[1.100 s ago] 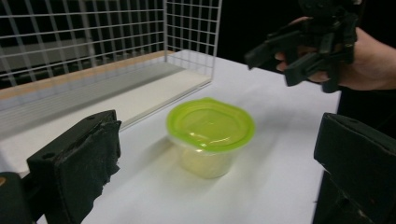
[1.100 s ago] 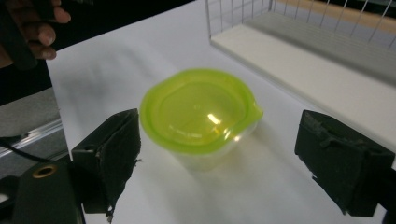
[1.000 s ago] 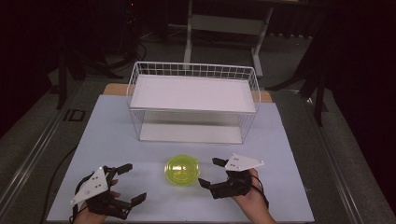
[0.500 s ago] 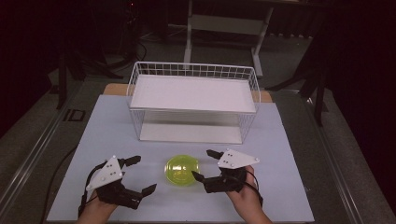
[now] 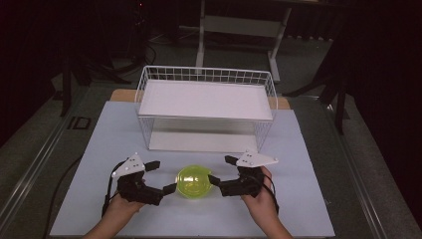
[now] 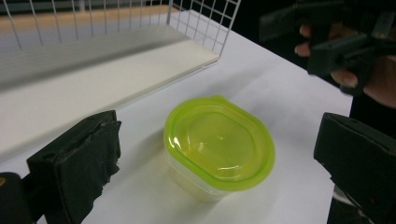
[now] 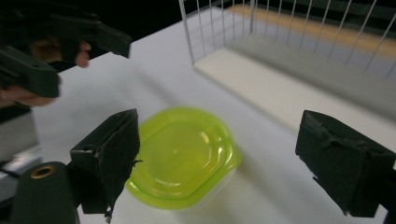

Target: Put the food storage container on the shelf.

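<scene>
A small clear container with a yellow-green lid (image 5: 193,181) sits on the white mat near the front edge. My left gripper (image 5: 161,177) is open just to its left, its nearer jaw close to the lid's rim. My right gripper (image 5: 222,170) is open just to its right, also very near the rim. In the left gripper view the container (image 6: 218,142) lies ahead between my open left gripper (image 6: 222,128), with the right gripper (image 6: 336,42) beyond. In the right gripper view the container (image 7: 182,156) lies low and left of centre between my open right gripper (image 7: 219,135).
A white wire basket (image 5: 206,74) with a white board across it stands behind the container at mid-table. The white mat (image 5: 298,149) covers the tabletop. Dark floor and a stand's legs lie beyond the table.
Both grippers have moved inward and slightly forward, closing in on the container from either side. The container has not moved.
</scene>
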The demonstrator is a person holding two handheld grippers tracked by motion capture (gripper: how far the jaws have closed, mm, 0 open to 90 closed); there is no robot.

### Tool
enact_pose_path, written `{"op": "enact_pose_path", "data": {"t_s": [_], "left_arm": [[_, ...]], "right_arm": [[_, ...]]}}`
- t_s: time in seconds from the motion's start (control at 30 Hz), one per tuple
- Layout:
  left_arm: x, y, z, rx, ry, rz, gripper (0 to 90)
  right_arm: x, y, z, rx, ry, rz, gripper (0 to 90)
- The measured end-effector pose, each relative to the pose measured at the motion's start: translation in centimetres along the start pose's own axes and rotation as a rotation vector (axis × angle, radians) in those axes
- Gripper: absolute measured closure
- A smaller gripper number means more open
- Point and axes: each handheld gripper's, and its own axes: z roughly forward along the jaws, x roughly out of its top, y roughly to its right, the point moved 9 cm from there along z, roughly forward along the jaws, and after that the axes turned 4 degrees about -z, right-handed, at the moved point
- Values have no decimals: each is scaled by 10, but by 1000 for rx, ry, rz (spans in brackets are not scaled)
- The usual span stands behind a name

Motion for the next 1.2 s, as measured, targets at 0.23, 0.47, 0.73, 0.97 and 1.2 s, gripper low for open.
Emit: {"op": "enact_pose_path", "data": {"t_s": [0.23, 0.47, 0.73, 0.97, 1.2], "left_arm": [[-12, -12, 21, 47, -45, -171, 146], [-27, -16, 29, 34, -80, -337, 219], [-33, -14, 31, 25, -79, -360, 318], [-41, -13, 34, -7, -130, -402, 525], [-45, -5, 33, -26, -171, -364, 663]], "right_arm": [[-11, 4, 17, 25, -18, 118, 145], [-28, 7, 24, 54, -88, 252, 273], [-38, 9, 30, 90, -148, 371, 495], [-48, 9, 36, 98, -201, 427, 599], [-52, 2, 35, 127, -234, 448, 711]]}}
